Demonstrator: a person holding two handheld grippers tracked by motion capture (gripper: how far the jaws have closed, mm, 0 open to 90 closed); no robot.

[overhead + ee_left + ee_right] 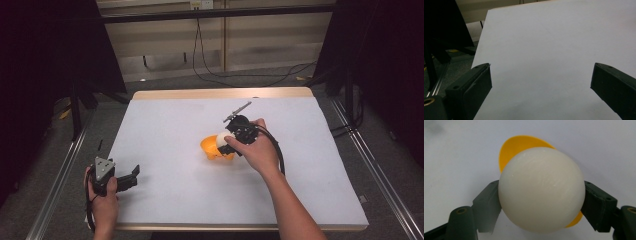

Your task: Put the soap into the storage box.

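1. Right tool (226,142), at the centre of the high view, is clamped on a white ball (541,188), one jaw pressing each side.
2. Ball sits just over a yellow bowl (520,147), whose rim shows behind and below it in the right gripper view.
3. Bowl (210,147) rests on the white bench (165,125), mid-frame.
4. Left tool (131,177), at lower left, has its jaws wide apart with nothing between them, over bare bench (549,50).
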